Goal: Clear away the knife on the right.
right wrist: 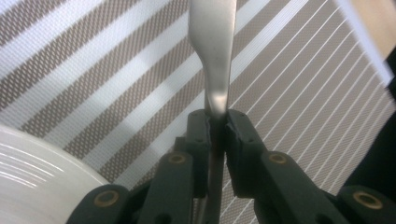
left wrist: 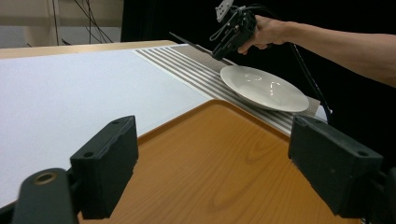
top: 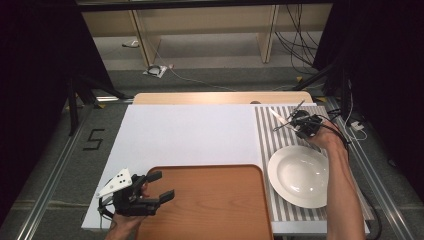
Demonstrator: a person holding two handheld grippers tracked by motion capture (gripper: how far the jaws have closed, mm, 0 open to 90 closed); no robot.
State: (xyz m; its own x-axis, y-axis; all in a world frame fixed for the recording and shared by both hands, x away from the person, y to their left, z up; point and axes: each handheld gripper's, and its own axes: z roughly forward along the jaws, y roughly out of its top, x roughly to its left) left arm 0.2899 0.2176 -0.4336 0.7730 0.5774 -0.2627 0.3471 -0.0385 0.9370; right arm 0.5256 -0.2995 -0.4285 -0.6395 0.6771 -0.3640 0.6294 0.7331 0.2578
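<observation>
I am holding the left gripper (top: 159,186) at the lower left of the high view, its jaws spread wide with nothing between them, hovering over the left edge of the wooden tray (top: 215,210). In the left gripper view the two black jaws are rising from the bottom corners well apart, with the tray (left wrist: 224,163) between them and the white mat (left wrist: 60,93) at the left. I am keeping the right gripper (top: 295,121) at the upper right of the high view, over the striped placemat (top: 267,140), and it is pinching a thin metal utensil (top: 285,121). In the right gripper view the jaws are clamped tight on the utensil's handle (right wrist: 215,51), which is running up to the top centre of the frame above the striped placemat (right wrist: 299,79). I cannot tell what kind of utensil it is. The white plate (top: 300,175) is sitting on the placemat just right of the tray, in the lower right of the high view; its rim (right wrist: 37,186) is showing lower left in the right gripper view.
</observation>
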